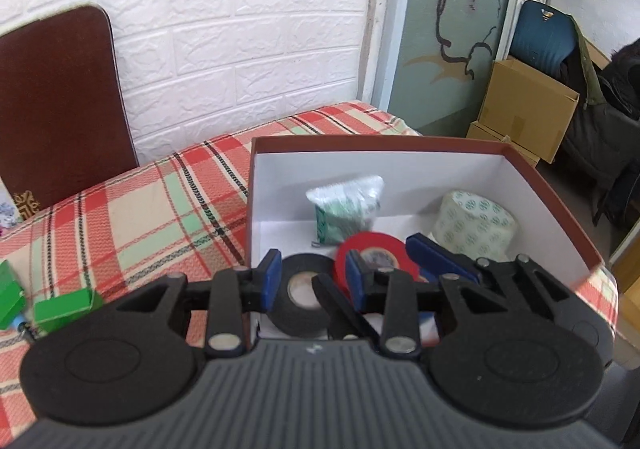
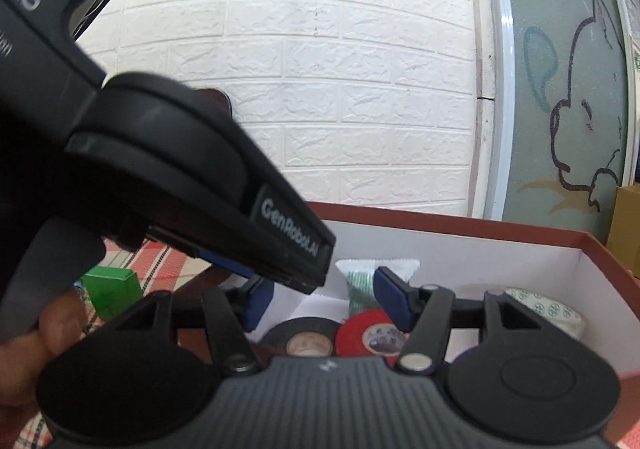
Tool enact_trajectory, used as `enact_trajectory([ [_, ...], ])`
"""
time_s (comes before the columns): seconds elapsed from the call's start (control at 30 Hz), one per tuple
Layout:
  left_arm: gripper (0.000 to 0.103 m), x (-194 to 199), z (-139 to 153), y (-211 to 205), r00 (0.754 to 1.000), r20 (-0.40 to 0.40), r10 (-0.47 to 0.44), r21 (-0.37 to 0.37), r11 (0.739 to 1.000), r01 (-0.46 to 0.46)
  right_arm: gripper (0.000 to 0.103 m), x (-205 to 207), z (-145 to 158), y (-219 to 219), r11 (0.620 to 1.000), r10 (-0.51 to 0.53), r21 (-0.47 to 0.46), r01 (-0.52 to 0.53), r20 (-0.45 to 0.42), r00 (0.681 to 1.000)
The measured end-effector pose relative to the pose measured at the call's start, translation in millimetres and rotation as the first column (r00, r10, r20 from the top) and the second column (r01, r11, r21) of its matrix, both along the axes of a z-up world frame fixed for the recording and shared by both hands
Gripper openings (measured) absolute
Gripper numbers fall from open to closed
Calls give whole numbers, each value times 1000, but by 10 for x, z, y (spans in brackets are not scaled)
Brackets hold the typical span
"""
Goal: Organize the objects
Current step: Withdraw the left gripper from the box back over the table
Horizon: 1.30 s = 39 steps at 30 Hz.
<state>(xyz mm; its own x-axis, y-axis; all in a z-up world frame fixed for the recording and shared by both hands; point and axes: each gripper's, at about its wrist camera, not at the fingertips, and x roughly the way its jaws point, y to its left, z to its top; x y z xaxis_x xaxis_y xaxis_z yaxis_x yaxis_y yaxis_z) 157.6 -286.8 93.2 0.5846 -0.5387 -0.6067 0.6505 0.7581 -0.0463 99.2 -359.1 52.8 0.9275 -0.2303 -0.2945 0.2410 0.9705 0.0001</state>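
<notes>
**Both tongs over the open box of tapes**

Nearest the lens in the left wrist view, the left tongs point(image 1: 312, 281) sit partly open over the near edge of the box point(image 1: 552, 201). Their blue pads point(image 1: 269, 281) flank the black tape roll point(image 1: 304, 299), which lies flat on the box floor; whether the pads press on it cannot be told. In the same view a third blue pad point(image 1: 434, 255) reaches in from the right, above the red roll.

The right tongs point(image 2: 328, 303) stand wider apart, with nothing between the pads. They hover above the black tape roll point(image 2: 306, 341) and the red tape roll point(image 2: 374, 337), which lie side by side and touching. The body of the left tool point(image 2: 200, 185) crosses the upper left of this view, and part of a hand point(image 2: 52, 333) shows at the left edge.

Further into the box, a small green-and-white packet point(image 1: 346, 209) leans against the back wall. A roll of clear tape with a green pattern point(image 1: 476, 227) rests in the right part, near the side wall. The box is red-brown outside and white inside.

The box stands on a desk under a red, green and cream plaid cloth point(image 1: 152, 217). Two green blocks point(image 1: 66, 309) lie on the cloth to the left of the box. Behind is a white brick-pattern wall point(image 1: 240, 29); a dark brown board point(image 1: 60, 109) leans against it.
</notes>
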Motion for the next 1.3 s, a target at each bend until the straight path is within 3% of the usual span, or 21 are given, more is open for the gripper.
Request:
enact_trajectory([
  [0.23,45,-397,95,148,999,50,13,9,1000,-14,62,-506,28,20,998,-25,55,23,35,999],
  [0.47,49,-754,115,317,996,75,41,34,998,-44,69,-1003,86,152,999,-5,48,3,46,999],
  [0.6,49,-880,114,449,994,69,84,47,995,-88,71,-1102,80,199,999,10,38,-11,8,1000],
  [0.8,51,-1051,84,701,988,78,134,59,989,-139,71,-1160,-92,202,993,33,114,-24,-77,997],
  [1.1,53,-1100,-90,1153,972,51,232,76,969,-235,71,-1364,-11,421,989,37,148,-25,-77,996],
  [1.3,56,-1098,-202,1469,954,48,295,87,950,-299,71,-1389,43,643,990,77,120,-67,-81,994],
])
